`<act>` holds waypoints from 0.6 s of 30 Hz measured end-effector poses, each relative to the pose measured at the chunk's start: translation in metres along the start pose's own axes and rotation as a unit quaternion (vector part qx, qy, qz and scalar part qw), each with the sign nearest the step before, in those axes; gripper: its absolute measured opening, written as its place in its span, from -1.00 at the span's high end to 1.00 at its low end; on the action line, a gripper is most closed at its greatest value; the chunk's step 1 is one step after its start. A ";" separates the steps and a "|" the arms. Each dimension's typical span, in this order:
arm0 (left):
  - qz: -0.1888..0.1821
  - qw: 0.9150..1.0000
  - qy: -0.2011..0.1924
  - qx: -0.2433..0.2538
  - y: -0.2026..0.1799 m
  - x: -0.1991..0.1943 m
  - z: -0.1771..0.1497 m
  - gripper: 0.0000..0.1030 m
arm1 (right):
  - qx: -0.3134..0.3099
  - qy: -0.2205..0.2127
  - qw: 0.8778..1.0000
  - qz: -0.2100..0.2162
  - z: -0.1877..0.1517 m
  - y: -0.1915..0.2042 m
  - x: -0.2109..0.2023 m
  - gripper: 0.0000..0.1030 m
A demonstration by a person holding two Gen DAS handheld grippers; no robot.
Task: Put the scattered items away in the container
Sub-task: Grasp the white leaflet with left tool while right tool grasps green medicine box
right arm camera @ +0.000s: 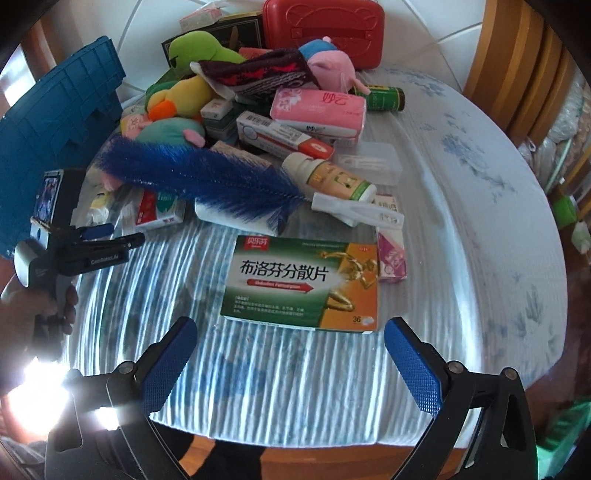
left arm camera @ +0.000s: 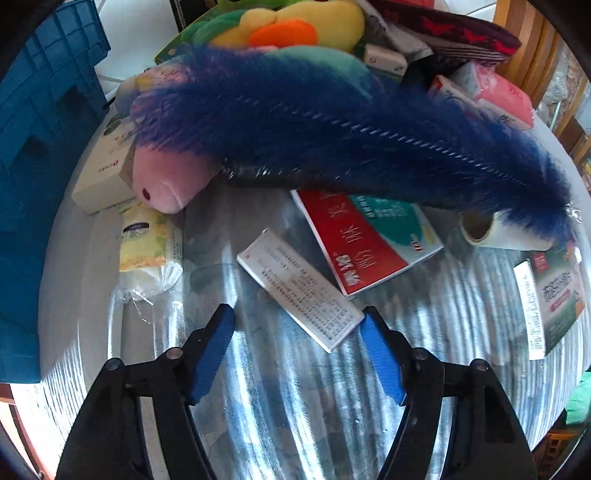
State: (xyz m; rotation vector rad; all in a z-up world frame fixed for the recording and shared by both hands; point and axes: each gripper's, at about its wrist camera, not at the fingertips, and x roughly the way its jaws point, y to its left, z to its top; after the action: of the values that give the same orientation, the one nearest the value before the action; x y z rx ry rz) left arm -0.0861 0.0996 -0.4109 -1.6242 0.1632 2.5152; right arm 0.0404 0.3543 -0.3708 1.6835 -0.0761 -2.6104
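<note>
A white printed box (left arm camera: 299, 288) lies flat on the cloth, its near end reaching between the fingers of my left gripper (left arm camera: 297, 315), which stands open without pressing on it. Behind it lie a red-and-green medicine box (left arm camera: 365, 236), a pink plush (left arm camera: 166, 181) and a long blue feather brush (left arm camera: 332, 140). The blue crate (left arm camera: 37, 147) stands at the left. My right gripper (right arm camera: 291, 326) is open just short of a green tablet box (right arm camera: 303, 284). In the right wrist view the left gripper (right arm camera: 122, 236) shows from the side, held by a hand.
A heap of plush toys, tissue packs (right arm camera: 317, 110), boxes and a white bottle (right arm camera: 328, 177) fills the back of the table. A red case (right arm camera: 325, 29) stands behind it. A wooden chair (right arm camera: 517, 55) is at the right. The table's front edge (right arm camera: 295, 439) is close below.
</note>
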 end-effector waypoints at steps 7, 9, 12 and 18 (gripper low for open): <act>-0.029 0.999 -0.022 0.010 0.023 -0.006 -0.007 0.34 | -0.090 0.013 0.995 0.046 0.003 0.000 0.038 -0.99; -0.034 0.999 -0.024 0.015 0.029 -0.010 -0.011 0.46 | -0.138 0.020 0.989 0.056 0.003 0.002 0.051 -0.99; -0.046 0.998 -0.032 0.019 0.034 -0.018 -0.019 0.48 | -0.206 0.024 0.976 0.062 0.008 0.004 0.069 -0.99; -0.064 0.997 -0.044 0.017 0.038 -0.035 -0.032 0.49 | -0.324 0.033 0.942 0.082 0.018 0.013 0.094 -1.00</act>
State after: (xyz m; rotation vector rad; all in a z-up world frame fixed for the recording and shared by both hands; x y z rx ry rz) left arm -0.0500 0.0548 -0.3920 -1.4608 0.0880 2.4676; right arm -0.0145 0.3366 -0.4484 1.4363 0.5549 -2.1110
